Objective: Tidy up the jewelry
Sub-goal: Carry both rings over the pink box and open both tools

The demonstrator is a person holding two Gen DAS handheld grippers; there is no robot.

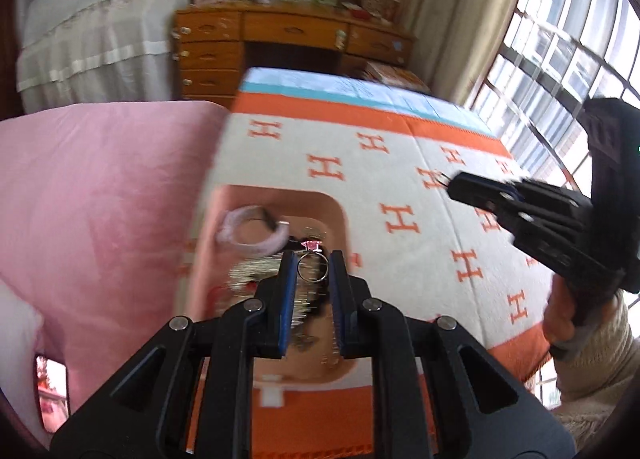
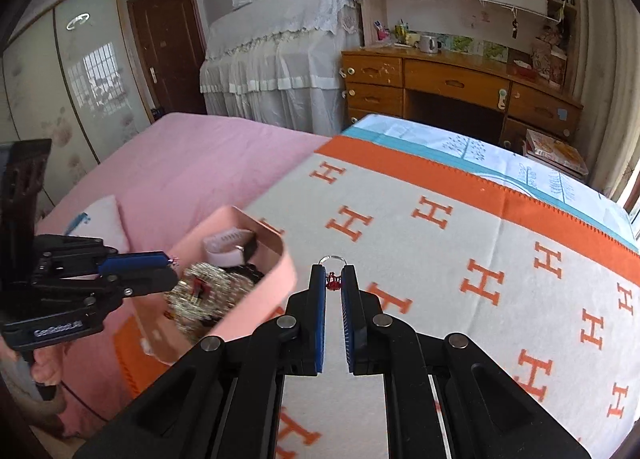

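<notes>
I have a thin silver ring with a pink stone (image 1: 313, 265) pinched between the pads of my left gripper (image 1: 313, 271), held above the pink rectangular jewelry tray (image 1: 340, 215). My right gripper (image 2: 333, 279) is clamped on a second silver ring with a red stone (image 2: 332, 271), above the white blanket with orange H letters (image 2: 460, 259). A pale bangle (image 1: 250, 233) and glittery pieces lie in the tray.
</notes>
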